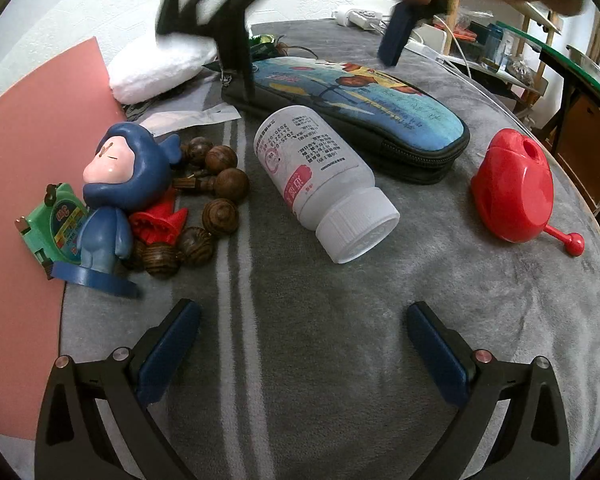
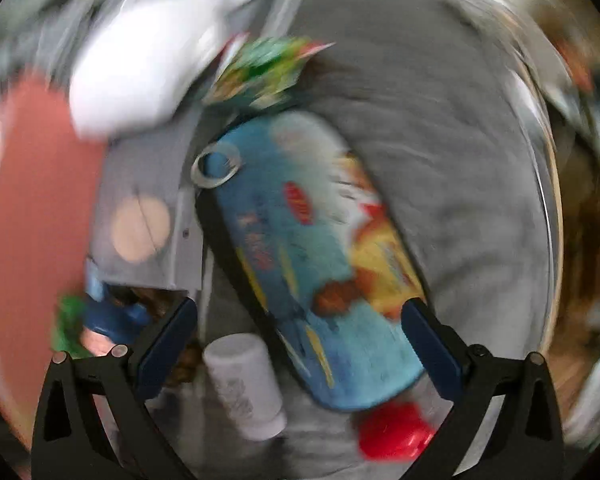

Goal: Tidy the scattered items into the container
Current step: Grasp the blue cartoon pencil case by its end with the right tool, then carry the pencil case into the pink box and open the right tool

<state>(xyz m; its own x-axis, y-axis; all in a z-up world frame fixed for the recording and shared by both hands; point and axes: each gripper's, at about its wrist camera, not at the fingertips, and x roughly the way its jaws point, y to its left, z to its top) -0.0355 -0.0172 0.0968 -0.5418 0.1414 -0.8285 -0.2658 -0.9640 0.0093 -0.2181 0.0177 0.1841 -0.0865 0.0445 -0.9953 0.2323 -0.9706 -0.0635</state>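
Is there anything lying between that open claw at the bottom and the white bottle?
Nothing visible. The left gripper is open, and only bare grey blanket lies between it and the white bottle, which lies on its side, cap toward the gripper. The wooden beads sit off to the side.

Right wrist view, motion-blurred.
Your right gripper [image 2: 300, 340] hangs with jaws spread above the pouch [image 2: 312, 256]; bottle [image 2: 246, 388] and red toy [image 2: 392, 432] lie beside it.
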